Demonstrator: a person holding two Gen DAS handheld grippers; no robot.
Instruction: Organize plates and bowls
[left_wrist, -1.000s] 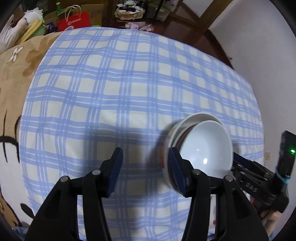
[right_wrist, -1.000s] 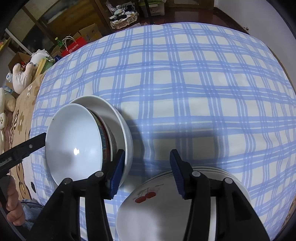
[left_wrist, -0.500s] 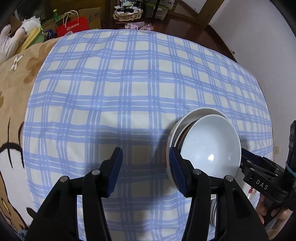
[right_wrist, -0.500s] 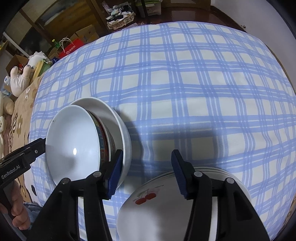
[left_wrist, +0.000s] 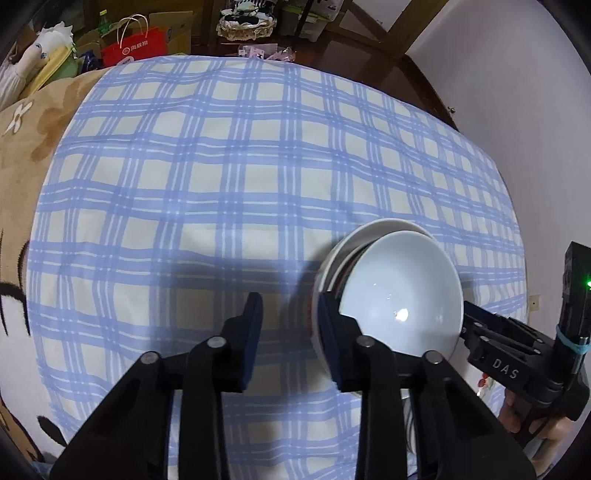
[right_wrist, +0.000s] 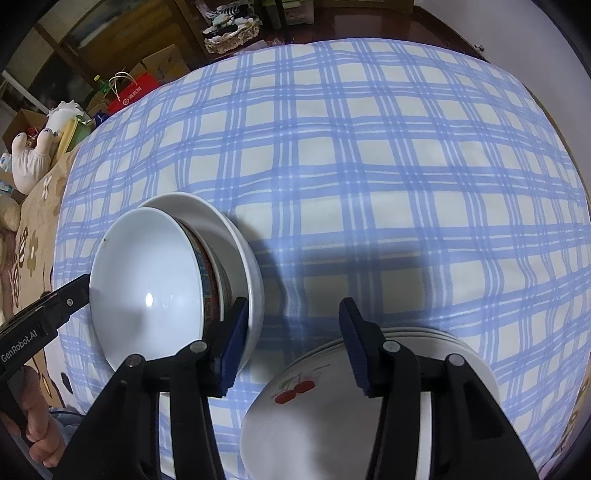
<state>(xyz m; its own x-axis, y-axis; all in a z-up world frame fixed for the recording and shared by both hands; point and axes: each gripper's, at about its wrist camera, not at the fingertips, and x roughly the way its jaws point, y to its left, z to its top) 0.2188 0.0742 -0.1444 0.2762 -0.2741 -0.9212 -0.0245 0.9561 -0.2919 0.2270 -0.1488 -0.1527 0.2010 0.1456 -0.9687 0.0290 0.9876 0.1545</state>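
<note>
Three nested bowls rest on the blue checked cloth: a white one on top, one with a red patterned side, and a wider white one beneath. My left gripper hangs just left of them; its jaws are closing, with only cloth between them. In the right wrist view the bowls lie left of my right gripper, which is open over cloth. A stack of plates, the top one with a cherry print, sits under its right finger. A finger of the left gripper reaches the bowls' left rim.
The checked cloth covers most of the surface, and a brown patterned blanket lies to its left. A red bag, boxes and a basket stand on the floor beyond. A white wall is on the right.
The left gripper's jaws have drawn closer together. The bowls, the plates and the right gripper have stayed where they were.
</note>
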